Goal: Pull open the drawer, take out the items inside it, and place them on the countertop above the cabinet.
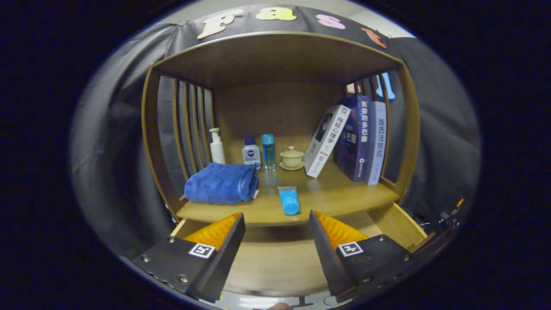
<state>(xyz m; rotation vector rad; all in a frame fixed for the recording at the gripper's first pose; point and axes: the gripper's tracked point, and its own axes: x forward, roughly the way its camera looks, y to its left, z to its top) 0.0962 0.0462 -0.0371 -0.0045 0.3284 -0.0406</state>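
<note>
Above the pulled-out drawer point(275, 262), the gripper point(277, 224) hangs level and points straight into the wooden cabinet point(150, 142), its two fingers spread wide with nothing between them and touching nothing. The left fingertip sits just under the folded blue towel point(221, 184), the right one below the leaning books, and the gap between them frames the front edge of the desk point(335, 196) above the drawer. What can be seen of the drawer's wooden floor between and behind the fingers is bare, and its right side wall point(398, 226) angles out past the right finger.

On the desk, just ahead of the fingers and roughly centred between them, a small blue tube point(289, 200) lies with its cap toward the gripper. The towel rests on the left part of the desk, near its front edge. Behind it along the back stand a white pump bottle point(217, 147), a short white bottle with a blue cap point(251, 153) and a slim clear blue bottle point(268, 152), close together in a row. Right of these sits a small lidded cup on a saucer point(292, 158). A white book point(326, 140) leans tilted against two upright books point(363, 137) by the right wall of the cabinet. At the very bottom, below the fingers, a sliver of a fingertip of the person holding the gripper shows.
</note>
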